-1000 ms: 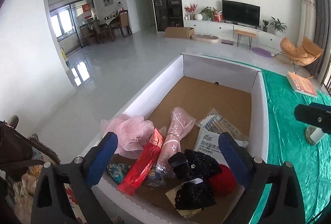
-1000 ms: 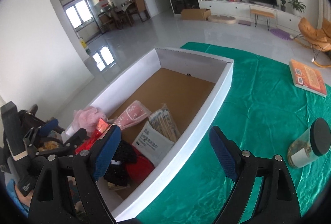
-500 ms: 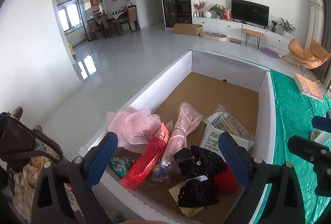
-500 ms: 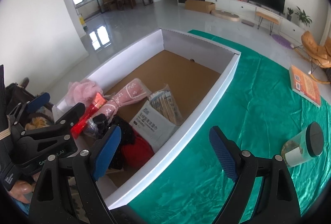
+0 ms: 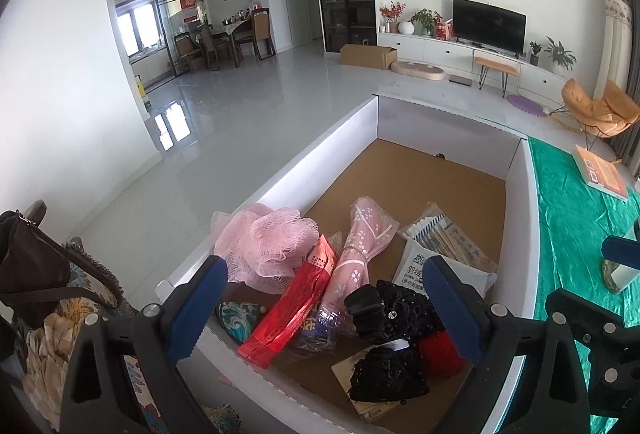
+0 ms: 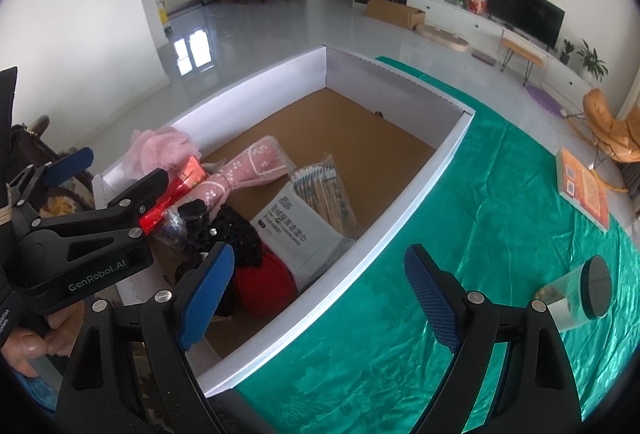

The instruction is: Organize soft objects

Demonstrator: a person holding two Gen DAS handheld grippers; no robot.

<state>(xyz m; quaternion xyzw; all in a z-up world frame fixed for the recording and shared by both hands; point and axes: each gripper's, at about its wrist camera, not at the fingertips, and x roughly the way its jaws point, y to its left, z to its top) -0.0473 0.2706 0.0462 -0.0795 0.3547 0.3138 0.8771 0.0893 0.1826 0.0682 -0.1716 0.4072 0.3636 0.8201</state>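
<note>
Both the left gripper (image 5: pixel 324 308) and right gripper (image 6: pixel 320 290) hover with jaws spread wide, holding nothing.

left gripper (image 5: pixel 326 298): jaws spread wide, nothing between the blue pads; seen from the right wrist view it sits at 9 o'clock, its fingers pointing toward 2 o'clock.
left fingers (image 5: pixel 198 308): black arms with blue ribbed pads, one at 7 o'clock and one at 5 o'clock in the left wrist view.
left hand (image 6: pixel 28 342): bare skin at 8 o'clock in the right wrist view, wrapped around the black handle.
right gripper (image 6: pixel 320 298): jaws spread wide, holding nothing, pads free of contact.
right fingers (image 6: pixel 430 300): blue textured pads angled outward, tips toward 12 o'clock.
right gripper body: partly visible at 4 o'clock in the left wrist view, black frame, one blue pad tip.
</note>
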